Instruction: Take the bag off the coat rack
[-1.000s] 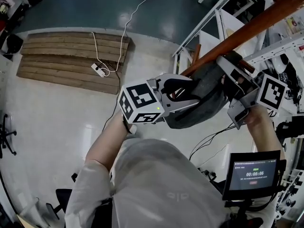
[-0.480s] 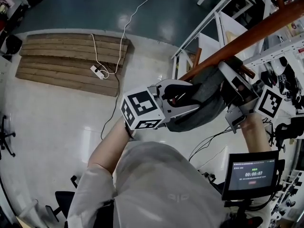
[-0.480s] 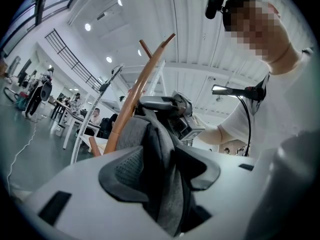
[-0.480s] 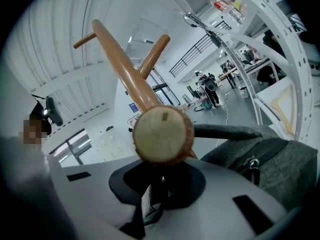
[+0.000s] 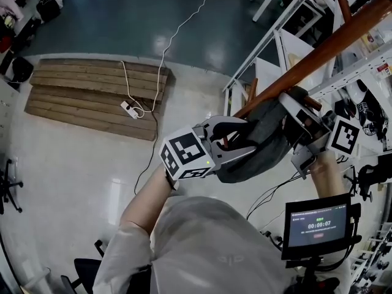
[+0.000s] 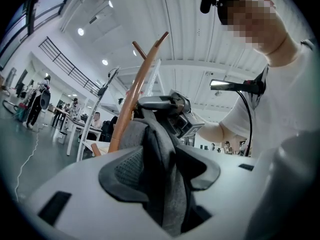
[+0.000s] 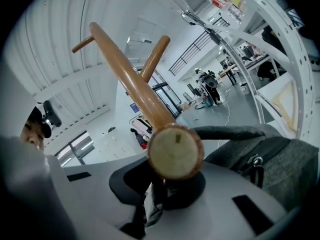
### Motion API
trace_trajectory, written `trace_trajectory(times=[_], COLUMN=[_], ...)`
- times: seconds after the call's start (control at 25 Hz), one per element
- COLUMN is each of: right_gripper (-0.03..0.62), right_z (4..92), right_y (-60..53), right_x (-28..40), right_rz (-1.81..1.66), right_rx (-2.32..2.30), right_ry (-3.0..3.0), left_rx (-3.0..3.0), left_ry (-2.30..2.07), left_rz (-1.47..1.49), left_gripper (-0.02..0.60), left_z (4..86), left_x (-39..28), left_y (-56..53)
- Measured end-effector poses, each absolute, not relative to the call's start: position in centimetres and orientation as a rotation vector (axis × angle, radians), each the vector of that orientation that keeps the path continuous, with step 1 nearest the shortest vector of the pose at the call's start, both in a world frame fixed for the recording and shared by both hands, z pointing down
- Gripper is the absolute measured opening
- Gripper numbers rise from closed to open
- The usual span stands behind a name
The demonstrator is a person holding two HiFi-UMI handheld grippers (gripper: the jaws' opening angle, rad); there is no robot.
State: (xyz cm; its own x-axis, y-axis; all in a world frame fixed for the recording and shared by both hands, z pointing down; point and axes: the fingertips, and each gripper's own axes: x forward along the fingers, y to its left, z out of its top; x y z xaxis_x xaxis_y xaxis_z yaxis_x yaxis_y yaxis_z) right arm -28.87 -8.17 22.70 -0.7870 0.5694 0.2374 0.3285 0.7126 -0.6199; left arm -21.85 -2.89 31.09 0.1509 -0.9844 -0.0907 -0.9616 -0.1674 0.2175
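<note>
Grey bag is still on the coat rack, bunched against the underside of its sloping wooden pole. Fingers of left gripper are clamped tight on a fold of bag fabric below the pole. Fingers of right gripper are closing on a thin bag strap, just behind the rack's peg.

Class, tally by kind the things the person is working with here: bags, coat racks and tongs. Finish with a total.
Grey bag: 1
Wooden coat rack: 1
Tongs: 2 (left tongs clamped on the bag's cloth; right tongs closing, a strap of the bag between them)
Total: 4
</note>
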Motion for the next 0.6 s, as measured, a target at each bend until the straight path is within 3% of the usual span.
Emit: trace_trajectory(times=[0.6], right_gripper=[0.04], right_z=[20.4], right_y=[-10.3], right_x=[-27.1], right_rz=[0.86], right_rx=[-0.686], right_ry=[-2.495], left_rx=[2.322], left_ry=[-1.972], left_rz=[-0.241], left_gripper=[0.207], left_z=[29.3], left_x=[-21.4], left_y=[-3.3])
